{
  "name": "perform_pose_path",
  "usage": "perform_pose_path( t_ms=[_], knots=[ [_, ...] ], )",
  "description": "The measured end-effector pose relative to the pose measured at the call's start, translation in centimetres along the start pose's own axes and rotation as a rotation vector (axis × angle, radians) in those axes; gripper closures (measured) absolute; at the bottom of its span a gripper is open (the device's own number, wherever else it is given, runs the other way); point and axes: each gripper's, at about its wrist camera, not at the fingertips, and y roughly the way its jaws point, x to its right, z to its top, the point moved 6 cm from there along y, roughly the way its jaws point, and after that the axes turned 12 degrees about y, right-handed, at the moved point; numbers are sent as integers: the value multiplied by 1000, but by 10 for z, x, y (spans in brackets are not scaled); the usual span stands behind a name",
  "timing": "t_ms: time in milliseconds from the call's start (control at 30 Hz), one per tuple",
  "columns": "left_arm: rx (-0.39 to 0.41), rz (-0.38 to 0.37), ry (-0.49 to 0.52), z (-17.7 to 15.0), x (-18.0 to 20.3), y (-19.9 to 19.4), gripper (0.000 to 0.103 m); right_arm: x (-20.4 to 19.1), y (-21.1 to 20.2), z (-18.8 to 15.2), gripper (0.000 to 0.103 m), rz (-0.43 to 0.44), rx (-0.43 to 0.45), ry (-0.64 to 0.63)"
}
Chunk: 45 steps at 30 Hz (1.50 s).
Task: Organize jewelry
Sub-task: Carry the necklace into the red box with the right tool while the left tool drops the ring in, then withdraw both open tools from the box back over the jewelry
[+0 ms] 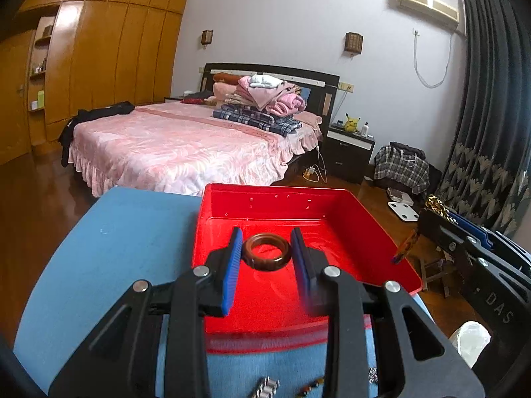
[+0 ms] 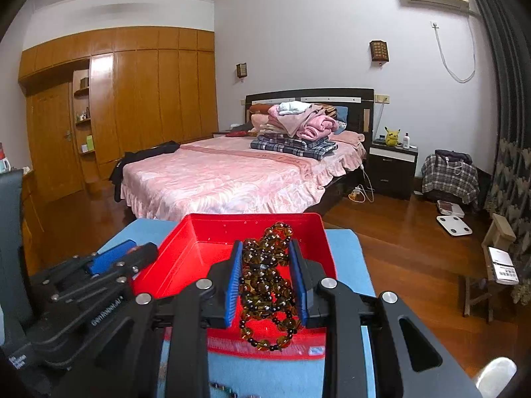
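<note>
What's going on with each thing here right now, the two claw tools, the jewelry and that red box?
Left gripper: shut on the brown ring, held over the box.
Brown ring: clamped between the blue pads, lying flat, lifted.
Right gripper: shut on the amber bead strand.
Amber bead strand: bunched between the pads, its loops dangling below.
Red box: open, nothing visible inside it.
Blue tabletop: a few small pieces at its near edge.

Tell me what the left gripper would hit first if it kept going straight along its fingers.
Probably the floor of the red tray. The left gripper, shut on the brown ring, points slightly downward over the tray's inside; its far wall lies beyond. Depth is hard to judge.
</note>
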Motion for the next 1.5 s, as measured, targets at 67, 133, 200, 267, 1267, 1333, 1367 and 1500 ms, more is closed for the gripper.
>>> perform_pose_path(
  t_ms=[67, 133, 200, 267, 1267, 1333, 1367, 1500],
  knots=[
    [-14, -1, 3, 0, -2, 9, 75, 0, 10, 1, 76, 2, -9, 6],
    [-24, 0, 6, 1, -4, 18, 75, 0, 20, 1, 76, 6, -20, 3],
    [-33, 1, 6, -2, -7, 23, 74, -1, 25, -2, 76, 9, -27, -3],
    [-45, 5, 3, -3, -9, 27, 74, -1, 31, 0, 76, 22, -38, 3],
    [-105, 59, 43, -83, -12, -93, 31, 35, -73, -71, 44, 4, -61, 111],
    [-130, 61, 52, -98, -8, -98, 31, 34, -79, -82, 44, 0, -72, 96],
    [-142, 56, 49, -105, -7, -101, 31, 33, -83, -88, 44, -7, -76, 80],
    [-177, 47, 45, -130, -4, -110, 33, 31, -94, -108, 44, -2, -90, 70]
  ],
)
